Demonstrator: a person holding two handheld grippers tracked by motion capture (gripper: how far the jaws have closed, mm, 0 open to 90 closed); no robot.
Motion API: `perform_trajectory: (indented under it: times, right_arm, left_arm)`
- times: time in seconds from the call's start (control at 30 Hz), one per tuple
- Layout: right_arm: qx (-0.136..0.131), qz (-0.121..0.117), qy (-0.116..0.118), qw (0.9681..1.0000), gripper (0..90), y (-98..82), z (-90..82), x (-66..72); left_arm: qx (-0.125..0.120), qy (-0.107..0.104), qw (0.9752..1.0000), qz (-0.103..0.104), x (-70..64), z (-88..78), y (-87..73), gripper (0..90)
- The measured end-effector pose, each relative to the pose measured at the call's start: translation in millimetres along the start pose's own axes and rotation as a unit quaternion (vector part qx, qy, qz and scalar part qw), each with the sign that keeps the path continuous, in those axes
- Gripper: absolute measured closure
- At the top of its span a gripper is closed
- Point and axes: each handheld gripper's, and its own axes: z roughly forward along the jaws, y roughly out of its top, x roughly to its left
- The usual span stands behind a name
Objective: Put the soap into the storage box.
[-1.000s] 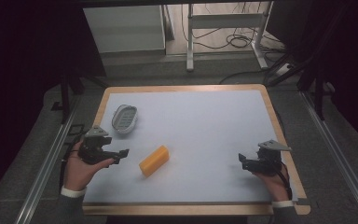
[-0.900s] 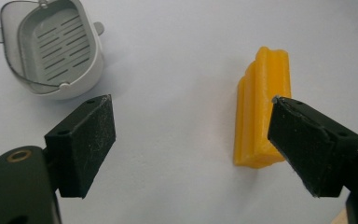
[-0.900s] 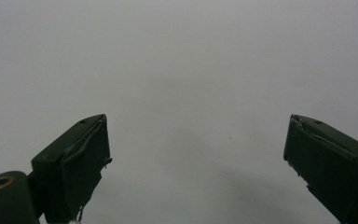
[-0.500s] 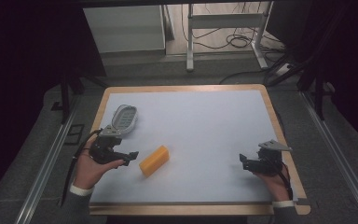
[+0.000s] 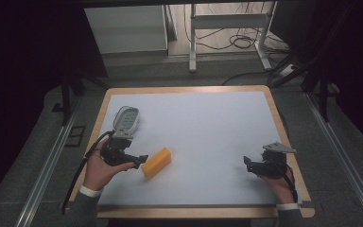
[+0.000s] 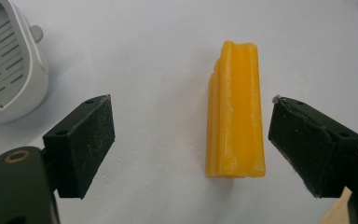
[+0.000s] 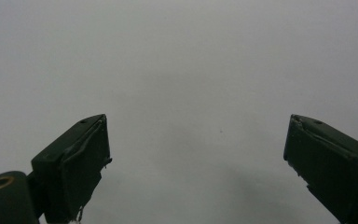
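Observation:
A yellow ridged bar (image 5: 156, 162) lies flat on the white table top (image 5: 208, 127), left of the middle. My left gripper (image 5: 139, 161) is open just to its left, jaws pointing at it. In the left gripper view the yellow bar (image 6: 235, 112) lies between the two black jaws, closer to the right one, with gaps on both sides. A grey slotted dish (image 5: 125, 118) sits behind the left hand; its rim (image 6: 9, 60) fills the upper left corner of that view. My right gripper (image 5: 248, 165) is open near the table's right edge, over bare white surface (image 7: 191, 84).
The table top has a wooden border (image 5: 184, 90). Beyond the far edge stand a white cabinet (image 5: 127, 28) and a metal frame (image 5: 227, 21) with cables on the floor. Rails run along both sides of the table.
My left gripper has moved forward and to the right, from beside the grey dish up to the yellow bar. The right gripper has hardly moved.

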Motion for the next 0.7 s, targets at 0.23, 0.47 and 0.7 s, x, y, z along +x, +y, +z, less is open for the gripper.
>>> perform_trajectory:
  times: [0.23,0.47,0.7]
  right_arm:
    - [0.002,-0.001,-0.001,1.0,6.8,-0.4,0.4,-1.2]
    - [0.003,0.0,-0.002,1.0,6.8,-0.8,0.4,-2.1]
    - [0.003,-0.001,-0.001,1.0,6.8,-1.5,1.3,-2.9]
  left_arm:
    - [0.013,-0.006,0.9999,0.008,-5.5,10.6,6.7,15.2]
    - [0.024,-0.014,0.9995,0.014,-12.4,21.2,15.2,16.9]
    - [0.056,-0.018,0.998,0.023,-21.3,42.9,14.8,17.9]
